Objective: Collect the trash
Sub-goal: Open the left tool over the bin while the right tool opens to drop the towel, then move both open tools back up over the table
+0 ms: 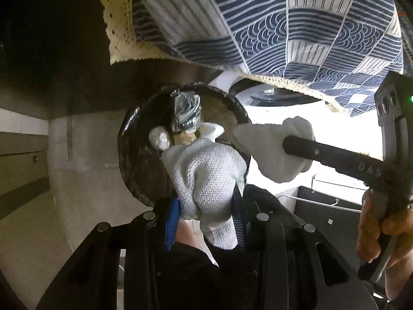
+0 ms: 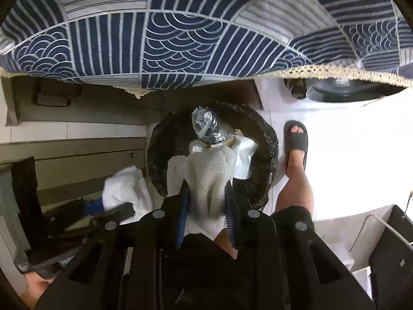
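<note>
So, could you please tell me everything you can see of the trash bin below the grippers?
The trash bin is round, lined with a glossy, crinkled black bag that folds over its rim. It stands upright on the pale floor, below the edge of the blue patterned tablecloth, with a sandalled foot beside it. Inside lie a crumpled silvery wrapper, white paper and a small white wad. Both grippers hold white tissue wads above its opening; neither visibly touches it.

Both wrist fisheyes are looking steeply down from close above – sharing the round black-lined trash bin (image 1: 134,160) (image 2: 260,134) under the blue patterned tablecloth (image 1: 258,25) (image 2: 180,38)
</note>
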Available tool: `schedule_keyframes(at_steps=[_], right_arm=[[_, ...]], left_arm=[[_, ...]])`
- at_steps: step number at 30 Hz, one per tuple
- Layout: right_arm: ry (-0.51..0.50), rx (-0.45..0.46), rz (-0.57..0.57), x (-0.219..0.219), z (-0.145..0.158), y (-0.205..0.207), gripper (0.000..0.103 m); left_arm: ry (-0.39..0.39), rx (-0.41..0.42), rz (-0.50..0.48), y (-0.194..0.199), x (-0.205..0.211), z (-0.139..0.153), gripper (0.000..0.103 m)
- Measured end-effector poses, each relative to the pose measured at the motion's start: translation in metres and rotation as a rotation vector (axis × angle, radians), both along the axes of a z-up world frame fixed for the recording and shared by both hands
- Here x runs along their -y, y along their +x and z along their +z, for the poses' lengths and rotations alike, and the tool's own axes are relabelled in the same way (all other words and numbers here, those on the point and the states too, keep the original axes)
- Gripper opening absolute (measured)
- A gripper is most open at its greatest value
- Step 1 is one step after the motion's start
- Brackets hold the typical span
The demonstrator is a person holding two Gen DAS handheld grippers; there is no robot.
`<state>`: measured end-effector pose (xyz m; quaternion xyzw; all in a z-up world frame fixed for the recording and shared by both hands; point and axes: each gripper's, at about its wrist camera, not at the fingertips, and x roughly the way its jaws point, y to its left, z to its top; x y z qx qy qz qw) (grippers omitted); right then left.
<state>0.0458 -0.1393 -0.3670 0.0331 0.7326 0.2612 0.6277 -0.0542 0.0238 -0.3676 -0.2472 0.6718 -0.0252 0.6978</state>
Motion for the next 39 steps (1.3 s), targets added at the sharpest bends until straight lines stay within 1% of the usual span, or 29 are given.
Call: schedule_keyframes(at_steps=[5, 6, 7, 8, 9, 10, 11, 12, 17, 18, 19, 20, 26, 28, 29, 30, 31, 32, 33, 36, 37, 38, 39], right_arm=[[0.001, 0.0, 0.003, -0.005, -0.003, 0.001, 0.029], [0.004, 0.0, 0.001, -0.005, -0.003, 0.001, 0.032], [0.006, -0.005, -0.008, -0.004, 0.0, 0.002, 0.033], [0.017, -0.012, -0.018, -0.003, 0.003, 0.004, 0.042], [0.037, -0.012, -0.03, -0.002, 0.007, 0.006, 0.048], [0.036, -0.004, -0.031, -0.002, 0.01, 0.007, 0.049], [0.032, 0.004, -0.033, -0.001, 0.013, 0.008, 0.049], [0.033, 0.006, -0.039, 0.0, 0.015, 0.01, 0.05], [0.039, 0.029, -0.051, 0.004, 0.028, 0.014, 0.05], [0.037, 0.033, -0.051, 0.006, 0.031, 0.015, 0.051], [0.038, 0.035, -0.051, 0.007, 0.033, 0.015, 0.055], [0.043, 0.04, -0.054, 0.009, 0.037, 0.015, 0.061], [0.059, 0.07, -0.078, 0.02, 0.051, 0.017, 0.061], [0.06, 0.084, -0.086, 0.023, 0.057, 0.016, 0.063], [0.064, 0.092, -0.094, 0.023, 0.061, 0.016, 0.066], [0.07, 0.103, -0.103, 0.026, 0.066, 0.016, 0.068], [0.073, 0.111, -0.108, 0.029, 0.071, 0.017, 0.069], [0.076, 0.124, -0.114, 0.032, 0.077, 0.017, 0.07], [0.08, 0.137, -0.118, 0.034, 0.082, 0.018, 0.072], [0.091, 0.175, -0.12, 0.038, 0.099, 0.018, 0.072], [0.091, 0.187, -0.12, 0.039, 0.104, 0.018, 0.073], [0.094, 0.202, -0.119, 0.04, 0.111, 0.019, 0.077], [0.096, 0.223, -0.119, 0.041, 0.12, 0.018, 0.077]], left_arm=[[0.001, -0.019, 0.012, -0.001, -0.002, -0.006, 0.035], [-0.002, -0.022, 0.013, -0.001, -0.002, -0.007, 0.035], [0.0, -0.025, 0.011, 0.0, -0.002, -0.007, 0.036], [-0.002, -0.027, 0.011, 0.0, -0.003, -0.007, 0.039], [-0.007, -0.031, 0.019, 0.001, -0.004, -0.007, 0.049], [-0.006, -0.033, 0.029, 0.002, -0.004, -0.007, 0.056], [-0.005, -0.032, 0.041, 0.003, -0.006, -0.007, 0.065], [-0.006, -0.03, 0.045, 0.004, -0.007, -0.006, 0.066], [0.007, -0.024, 0.069, 0.008, -0.015, -0.001, 0.069], [0.009, -0.02, 0.072, 0.008, -0.016, 0.001, 0.069], [0.012, -0.017, 0.073, 0.009, -0.017, 0.003, 0.069], [0.017, -0.011, 0.076, 0.01, -0.017, 0.005, 0.069], [0.032, 0.02, 0.059, 0.017, -0.016, 0.024, 0.069], [0.039, 0.036, 0.058, 0.018, -0.017, 0.032, 0.069], [0.041, 0.043, 0.055, 0.018, -0.018, 0.036, 0.069], [0.048, 0.051, 0.053, 0.019, -0.019, 0.041, 0.069], [0.053, 0.058, 0.053, 0.019, -0.019, 0.045, 0.071], [0.058, 0.071, 0.054, 0.02, -0.021, 0.051, 0.076], [0.068, 0.086, 0.059, 0.021, -0.022, 0.058, 0.078], [0.074, 0.12, 0.065, 0.023, -0.026, 0.075, 0.078], [0.077, 0.136, 0.065, 0.024, -0.028, 0.083, 0.078], [0.08, 0.151, 0.064, 0.025, -0.028, 0.09, 0.078], [0.081, 0.164, 0.062, 0.025, -0.029, 0.096, 0.079]])
